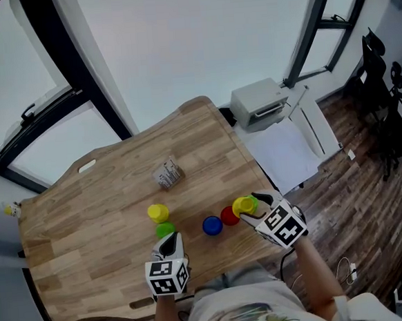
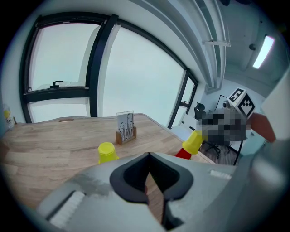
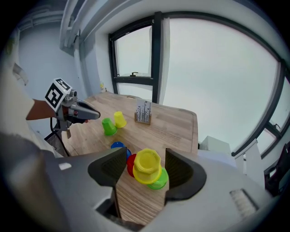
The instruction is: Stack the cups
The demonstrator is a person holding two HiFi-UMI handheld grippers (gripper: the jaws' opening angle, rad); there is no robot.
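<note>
Your grippers, one shut and one spread, over the wooden table (image 1: pixel 88 220).
Your left gripper (image 2: pixel 147 179): fingers pressed together, empty, just below the loose green cup (image 1: pixel 165 229) and loose yellow cup (image 1: pixel 158 212). Your right gripper (image 3: pixel 145 168): fingers wide apart either side of the tilted yellow cup (image 3: pixel 146 159) capping a second green cup (image 3: pixel 161 179), pads clear of it; red cup (image 1: pixel 229 215) and blue cup (image 1: pixel 212 225) lie just left.

Red cup (image 2: pixel 182 154) mostly behind tilted yellow cup (image 2: pixel 194 141), card stand (image 2: pixel 126 127) print unreadable
</note>
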